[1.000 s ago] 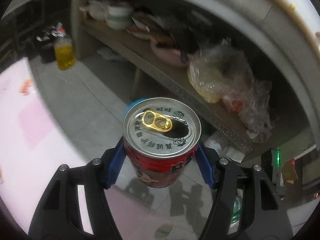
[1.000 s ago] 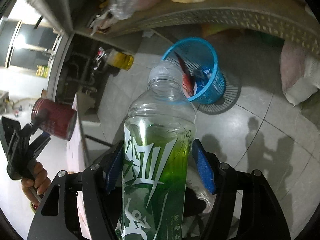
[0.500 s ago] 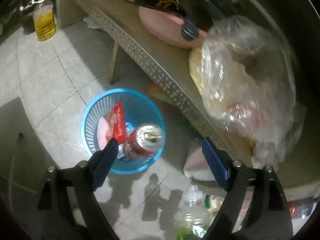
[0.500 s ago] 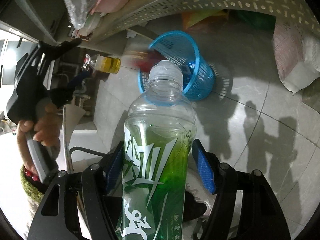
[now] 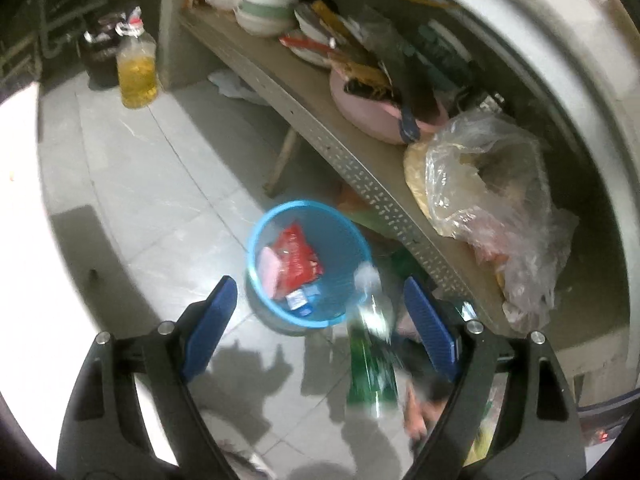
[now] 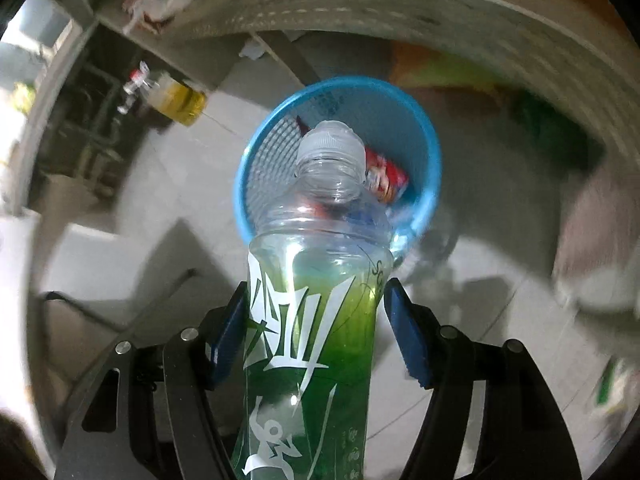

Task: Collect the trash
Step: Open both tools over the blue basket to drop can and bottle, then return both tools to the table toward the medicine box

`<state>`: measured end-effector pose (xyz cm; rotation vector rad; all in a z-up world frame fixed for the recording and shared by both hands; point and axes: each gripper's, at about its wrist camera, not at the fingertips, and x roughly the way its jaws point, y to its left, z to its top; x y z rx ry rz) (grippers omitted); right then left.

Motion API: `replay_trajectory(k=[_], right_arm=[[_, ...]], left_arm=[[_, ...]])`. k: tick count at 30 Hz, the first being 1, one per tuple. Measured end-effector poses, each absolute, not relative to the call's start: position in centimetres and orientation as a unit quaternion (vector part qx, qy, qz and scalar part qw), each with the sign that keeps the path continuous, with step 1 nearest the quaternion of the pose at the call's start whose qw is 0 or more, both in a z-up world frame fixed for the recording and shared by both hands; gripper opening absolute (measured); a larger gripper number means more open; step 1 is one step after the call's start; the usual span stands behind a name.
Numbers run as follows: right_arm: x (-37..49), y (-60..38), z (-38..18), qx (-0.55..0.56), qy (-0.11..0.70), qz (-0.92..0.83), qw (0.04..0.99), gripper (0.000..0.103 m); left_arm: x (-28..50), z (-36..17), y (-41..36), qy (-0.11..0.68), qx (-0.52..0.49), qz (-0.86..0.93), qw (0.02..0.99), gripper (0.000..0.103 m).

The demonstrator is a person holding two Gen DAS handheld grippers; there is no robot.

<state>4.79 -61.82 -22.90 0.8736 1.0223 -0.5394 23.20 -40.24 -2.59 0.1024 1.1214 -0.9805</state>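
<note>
- My left gripper (image 5: 316, 304): fingers spread wide, nothing between them, above the tiled floor (image 5: 168, 216).
- Oil jug (image 5: 136, 72) far left on the floor, well apart from the blue basket (image 5: 256, 236).
- Basket holds a red wrapper (image 5: 296, 256); it sits just beside the shelf (image 5: 320, 136) edge.
- My right gripper (image 6: 316, 320): clamped on the green bottle (image 6: 308, 340), whose cap (image 6: 330, 140) points over the basket (image 6: 432, 160) opening.
- Plastic bag (image 5: 492, 208) on the shelf, right.
</note>
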Motion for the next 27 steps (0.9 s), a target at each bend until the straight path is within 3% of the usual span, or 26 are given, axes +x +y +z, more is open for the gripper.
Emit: replay_trajectory(k=[8, 17, 27], right_arm=[[14.4, -64.2, -25.6, 0.191, 0.516, -0.358, 0.754, 0.074], [7.0, -60.6, -20.9, 0.179, 0.448, -0.392, 0.783, 0.075], [-0.8, -53.3, -18.2, 0.212, 0.440, -0.359, 0.795, 0.075]], left_arm=[[20.1, 2.8, -30.3, 0.454, 0.053, -0.460, 0.761, 0.083], [17.3, 4.0, -20.8, 0.403, 0.047, -0.427, 0.808, 0.083], [16.0, 3.2, -12.1, 0.396, 0.005, -0.377, 0.838, 0.083]])
